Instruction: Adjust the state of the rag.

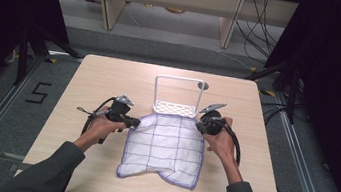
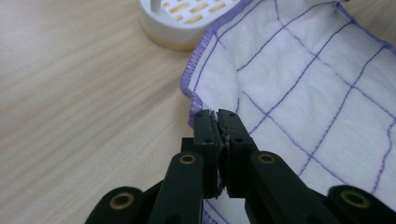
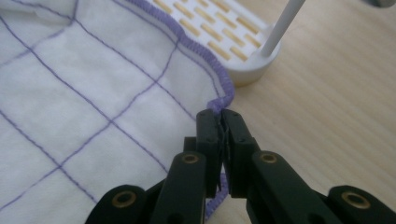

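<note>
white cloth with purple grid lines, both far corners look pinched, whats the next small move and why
Probably lift both corners together toward the white rack. The left hand-held gripper and right hand-held gripper are each shut on an edge of the white purple-checked cloth, which lies flat before it.

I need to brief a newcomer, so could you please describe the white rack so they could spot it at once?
On the light wooden table, look at the far middle, just beyond the white cloth with purple grid lines. There stands a white plastic rack with a slotted base and a tall thin hoop frame, the table's only upright, rigid item.
</note>
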Demonstrator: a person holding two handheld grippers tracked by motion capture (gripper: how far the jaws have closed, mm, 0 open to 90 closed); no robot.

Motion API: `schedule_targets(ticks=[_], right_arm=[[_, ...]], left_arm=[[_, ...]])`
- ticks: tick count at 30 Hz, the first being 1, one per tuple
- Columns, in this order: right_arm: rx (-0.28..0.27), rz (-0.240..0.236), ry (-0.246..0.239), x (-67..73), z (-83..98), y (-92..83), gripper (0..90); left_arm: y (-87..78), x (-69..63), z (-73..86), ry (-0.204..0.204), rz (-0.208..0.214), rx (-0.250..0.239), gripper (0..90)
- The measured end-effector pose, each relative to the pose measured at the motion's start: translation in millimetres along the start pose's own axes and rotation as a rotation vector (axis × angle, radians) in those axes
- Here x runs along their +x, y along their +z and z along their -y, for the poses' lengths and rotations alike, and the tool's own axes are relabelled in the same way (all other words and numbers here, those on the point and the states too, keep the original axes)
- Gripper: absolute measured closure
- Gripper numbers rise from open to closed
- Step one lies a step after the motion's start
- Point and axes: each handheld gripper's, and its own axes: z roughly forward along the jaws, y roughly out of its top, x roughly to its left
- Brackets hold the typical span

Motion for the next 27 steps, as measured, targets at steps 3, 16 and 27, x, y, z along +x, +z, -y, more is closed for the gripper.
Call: schedule_targets(ticks=[3, 16, 27], right_arm=[[0.016, 0.008, 0.005, 1.6, 3.5, 5.9, 86.9], [-0.035, 0.082, 0.025, 18.7, 30.9, -31.2, 45.3], [-0.096, -0.134, 0.027, 77.9, 96.9, -85.3, 43.7]], left_arm=[[1.9, 1.6, 2.2, -0.001, -0.011, -0.008, 85.8], [-44.9, -16.2, 27.1, -0.028, -0.038, -0.088, 44.2], [-87.9, -87.1, 100.0, -0.043, 0.139, -0.141, 43.0]])
